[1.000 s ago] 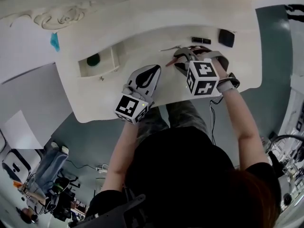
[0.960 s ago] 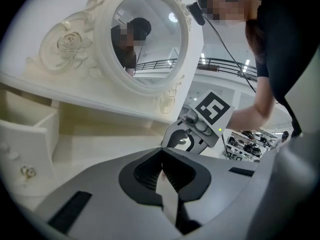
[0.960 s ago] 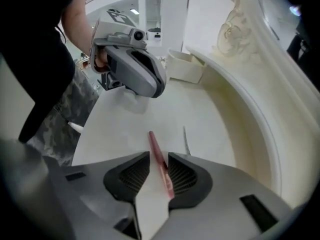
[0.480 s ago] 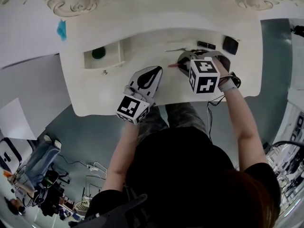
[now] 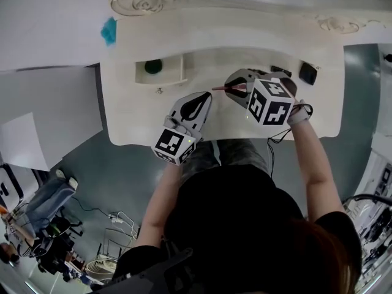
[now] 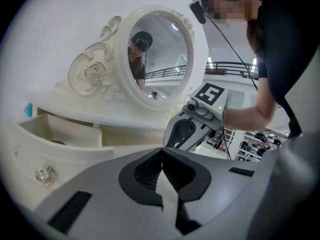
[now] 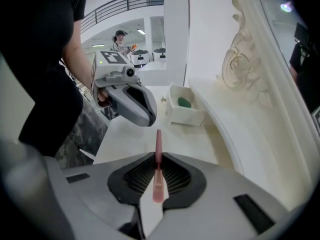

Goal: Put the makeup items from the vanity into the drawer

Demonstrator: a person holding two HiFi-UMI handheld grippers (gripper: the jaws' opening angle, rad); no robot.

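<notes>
My right gripper (image 5: 237, 86) is shut on a thin pink makeup pencil (image 5: 222, 89), whose tip sticks out to the left above the vanity top (image 5: 202, 63); its jaws have just been closing, with the pencil between them. In the right gripper view the pencil (image 7: 158, 154) lies clamped between the ribbed pads. The small white drawer (image 5: 164, 78) stands open at the left, a dark green item (image 5: 153, 66) inside it. My left gripper (image 5: 203, 98) hovers near the vanity's front edge, shut and empty (image 6: 161, 171).
Two small black makeup items (image 5: 280, 70) (image 5: 308, 73) lie at the right of the vanity top. The oval mirror (image 6: 160, 64) with its carved white frame rises behind the vanity. A blue scrap (image 5: 109, 29) lies at the far left. The two grippers hang close together.
The right gripper has risen off the vanity top with the pink pencil and moved left toward the drawer. The left gripper has lifted a little as well.
</notes>
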